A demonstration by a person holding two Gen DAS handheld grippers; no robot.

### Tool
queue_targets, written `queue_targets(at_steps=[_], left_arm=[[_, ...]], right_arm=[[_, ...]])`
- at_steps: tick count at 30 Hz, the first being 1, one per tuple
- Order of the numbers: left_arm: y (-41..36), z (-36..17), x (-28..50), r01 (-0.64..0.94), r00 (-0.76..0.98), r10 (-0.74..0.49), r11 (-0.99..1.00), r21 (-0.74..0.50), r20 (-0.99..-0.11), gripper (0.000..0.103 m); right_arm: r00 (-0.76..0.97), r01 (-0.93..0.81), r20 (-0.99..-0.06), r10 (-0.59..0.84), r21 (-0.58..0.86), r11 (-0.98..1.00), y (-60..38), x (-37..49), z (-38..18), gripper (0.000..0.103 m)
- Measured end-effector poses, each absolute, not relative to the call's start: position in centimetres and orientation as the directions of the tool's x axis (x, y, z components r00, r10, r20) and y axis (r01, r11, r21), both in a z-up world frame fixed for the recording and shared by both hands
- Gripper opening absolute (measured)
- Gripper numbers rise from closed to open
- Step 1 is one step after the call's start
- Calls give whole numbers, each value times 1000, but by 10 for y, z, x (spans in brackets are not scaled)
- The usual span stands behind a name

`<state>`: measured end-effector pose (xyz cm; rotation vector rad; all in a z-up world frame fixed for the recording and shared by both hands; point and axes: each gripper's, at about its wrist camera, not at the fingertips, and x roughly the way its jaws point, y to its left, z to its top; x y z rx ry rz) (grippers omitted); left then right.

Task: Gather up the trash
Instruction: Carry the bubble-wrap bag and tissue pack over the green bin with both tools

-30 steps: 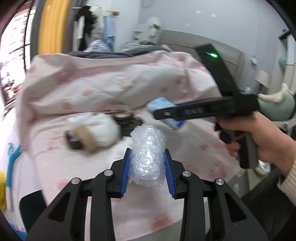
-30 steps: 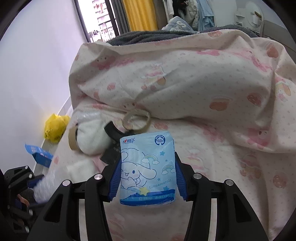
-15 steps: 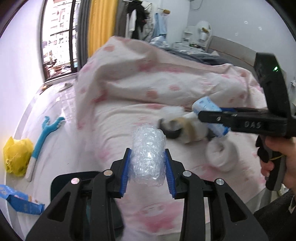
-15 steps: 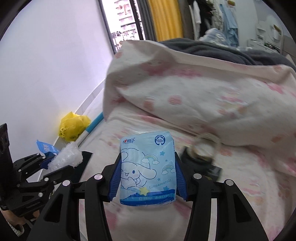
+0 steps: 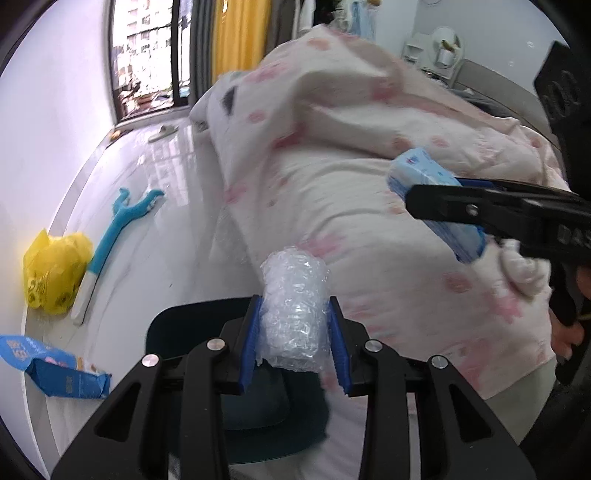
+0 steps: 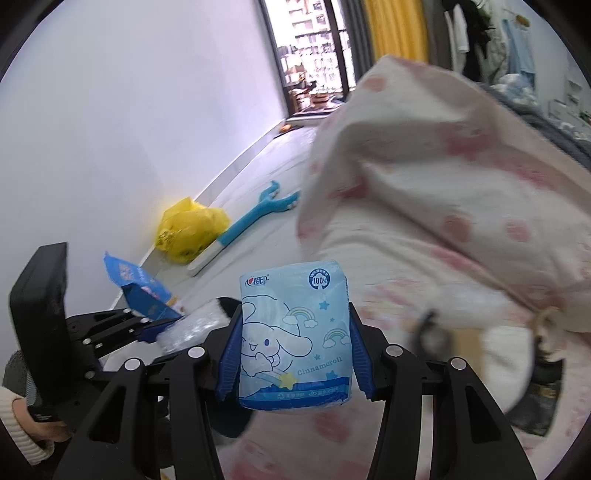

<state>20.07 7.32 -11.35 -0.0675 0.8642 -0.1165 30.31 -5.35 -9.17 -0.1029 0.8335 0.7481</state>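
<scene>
left gripper point(image 5: 294, 345): we're clamped on the bubble wrap point(image 5: 294, 311), dark bin point(image 5: 240, 398) now right below
right gripper point(image 6: 293, 356): we're squeezing the tissue pack point(image 6: 293, 341)
change: we've swung off the bed point(image 5: 388, 229), drop looks next

A bed point(image 5: 369, 206) under a rumpled white quilt with pink prints point(image 6: 461, 177) is filling the right of both views. Left of the bed, a pale glossy floor point(image 5: 162, 206) is reflecting daylight that is coming through a dark-framed window point(image 5: 147, 59) beyond the bed's far end. A yellow curtain point(image 5: 240, 37) is hanging just beside that window. A plain white wall point(image 6: 147, 110) is running along the floor's far side from the bed, toward the window. Clothes point(image 6: 476, 33) are hanging behind the bed.
</scene>
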Motion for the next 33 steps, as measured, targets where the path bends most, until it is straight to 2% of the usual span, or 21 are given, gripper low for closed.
queue_targets(at_steps=[9,18,26,33], left_arm=[[131,-157,208,-12,562,-98,992,-126,-821,38],[170,-201,207,-71,447,-150,977,-202,-882,39],[188,-227,200,-103,371,-170,970,-222,-913,58],[212,-208,186,-133,438,-147,965,-225,-887,74]], right_arm=[[343,-670,-752,562,223,708,7,299,-115,52],[271,-691,-818,507,201,695,54,296,-148,52],[217,-682,-862,459,202,703,85,297,-180,52],[181,-670,-893,412,195,717,103,298,-209,52]])
